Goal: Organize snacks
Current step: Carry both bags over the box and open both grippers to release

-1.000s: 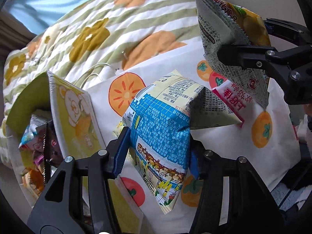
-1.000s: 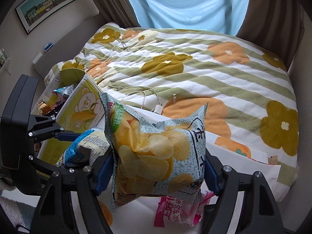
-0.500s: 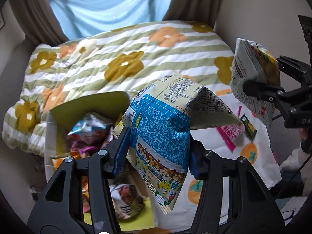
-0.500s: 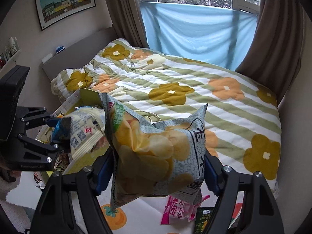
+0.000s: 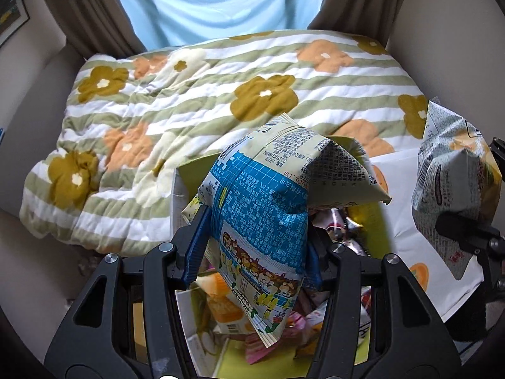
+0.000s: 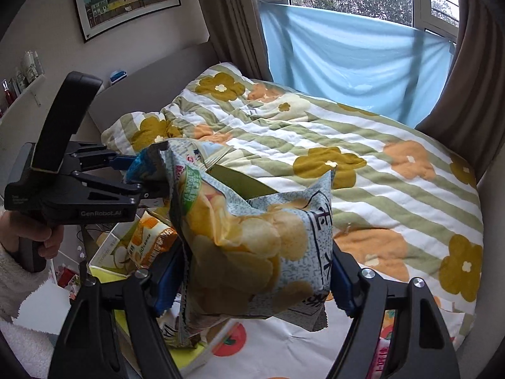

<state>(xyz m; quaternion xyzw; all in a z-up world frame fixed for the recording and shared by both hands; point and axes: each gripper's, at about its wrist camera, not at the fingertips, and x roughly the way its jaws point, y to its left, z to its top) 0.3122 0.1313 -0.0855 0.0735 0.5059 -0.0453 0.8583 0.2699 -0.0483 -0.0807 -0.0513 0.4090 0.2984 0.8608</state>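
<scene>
My left gripper [image 5: 252,249] is shut on a blue and cream snack bag [image 5: 262,208], held right above the open yellow-green snack box [image 5: 369,221], which holds several snack packets. My right gripper [image 6: 252,278] is shut on a pale blue potato chip bag [image 6: 252,246], held just right of the box [image 6: 110,252]. The chip bag also shows in the left wrist view [image 5: 451,183] at the right edge. The left gripper and its bag also show in the right wrist view [image 6: 139,170], above the box.
The box stands at the bed's near edge on a white cloth with orange fruit prints [image 5: 407,240]. The striped flower quilt [image 5: 189,94] covers the bed. A pink packet [image 6: 378,360] lies on the cloth. A headboard [image 6: 151,79] and a wall shelf are at the left.
My left gripper has swung left with its bag and now hangs over the open box. My right gripper has followed with the chip bag, closer to the box.
</scene>
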